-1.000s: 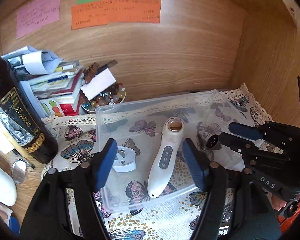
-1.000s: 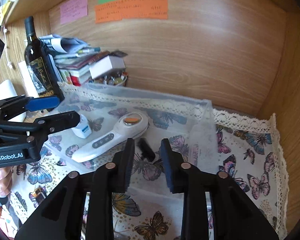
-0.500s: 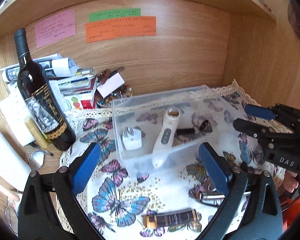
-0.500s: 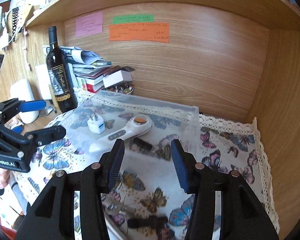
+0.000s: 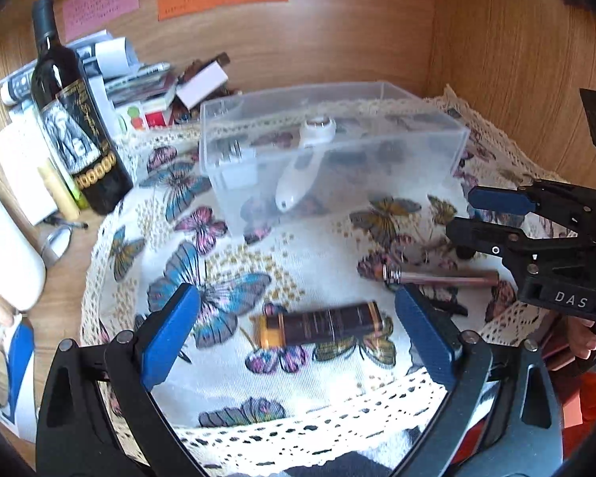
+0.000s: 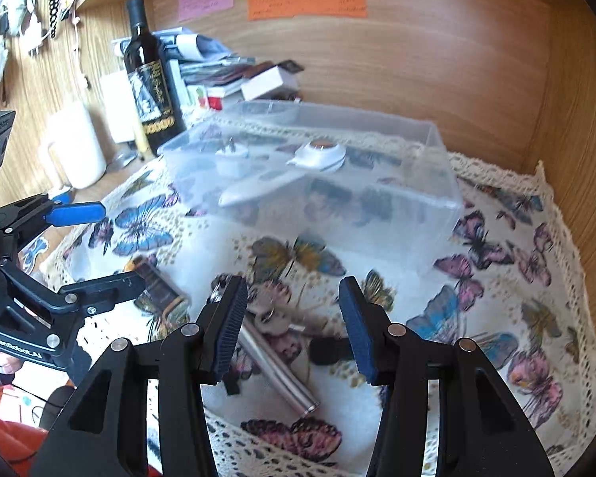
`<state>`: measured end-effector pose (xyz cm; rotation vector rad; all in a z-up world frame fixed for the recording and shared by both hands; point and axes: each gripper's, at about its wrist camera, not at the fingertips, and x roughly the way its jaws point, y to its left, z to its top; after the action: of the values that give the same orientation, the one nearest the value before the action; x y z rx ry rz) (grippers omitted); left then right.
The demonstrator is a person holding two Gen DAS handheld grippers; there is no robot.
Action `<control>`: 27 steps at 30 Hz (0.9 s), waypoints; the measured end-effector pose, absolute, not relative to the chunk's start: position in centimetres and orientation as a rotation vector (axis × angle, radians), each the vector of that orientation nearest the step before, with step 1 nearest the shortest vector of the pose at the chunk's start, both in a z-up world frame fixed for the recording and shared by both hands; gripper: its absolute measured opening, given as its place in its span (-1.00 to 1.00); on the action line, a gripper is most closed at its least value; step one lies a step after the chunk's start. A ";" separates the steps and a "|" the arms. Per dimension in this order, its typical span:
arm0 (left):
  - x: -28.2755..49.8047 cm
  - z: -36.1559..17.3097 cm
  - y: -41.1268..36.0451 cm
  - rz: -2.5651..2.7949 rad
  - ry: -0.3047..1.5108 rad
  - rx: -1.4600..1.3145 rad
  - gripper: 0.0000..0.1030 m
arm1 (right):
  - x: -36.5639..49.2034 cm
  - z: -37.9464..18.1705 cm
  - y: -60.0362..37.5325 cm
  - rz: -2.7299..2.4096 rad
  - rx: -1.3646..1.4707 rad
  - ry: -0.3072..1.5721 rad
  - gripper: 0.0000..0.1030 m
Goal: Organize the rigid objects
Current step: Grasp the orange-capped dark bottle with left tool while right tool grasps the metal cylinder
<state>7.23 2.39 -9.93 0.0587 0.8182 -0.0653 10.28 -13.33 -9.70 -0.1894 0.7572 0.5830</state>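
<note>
A clear plastic box stands on the butterfly cloth and holds a white handheld device, a white plug adapter and small dark items. My left gripper is open above a brown and gold tube lying on the cloth. My right gripper is open above a silver pen-like tube, a set of keys and a small black piece.
A dark wine bottle, a stack of books and papers and a white jug stand at the left. Wooden walls close in the back and right. Coloured notes hang on the back wall.
Both grippers have pulled back from the box toward the front of the cloth and opened wider. The tube, pen and keys have come into view under them.
</note>
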 end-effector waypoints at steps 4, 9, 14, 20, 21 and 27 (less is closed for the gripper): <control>7.0 -11.4 2.5 -0.080 0.868 0.018 0.94 | 9.9 -11.1 -12.9 0.603 -0.197 0.800 -0.13; 7.0 -12.8 2.3 -0.094 0.914 -0.007 0.94 | 9.0 -11.8 -12.9 0.616 -0.223 0.815 -0.13; 7.5 -13.5 2.2 -0.086 0.931 -0.014 0.94 | 8.3 -12.0 -12.8 0.629 -0.254 0.812 -0.13; 8.2 -13.8 2.1 -0.067 0.925 -0.006 0.94 | 8.8 -11.5 -12.1 0.622 -0.263 0.790 -0.21; 8.2 -13.8 2.1 -0.064 0.919 -0.009 0.94 | 8.8 -11.3 -12.0 0.633 -0.258 0.786 -0.21; 8.1 -13.7 2.3 -0.058 0.896 -0.011 0.68 | 8.9 -12.5 -10.8 0.655 -0.307 0.831 -0.26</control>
<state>8.14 2.33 -13.71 -0.0106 0.8955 -0.0579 8.90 -10.78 -12.54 -0.3066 0.8313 0.6550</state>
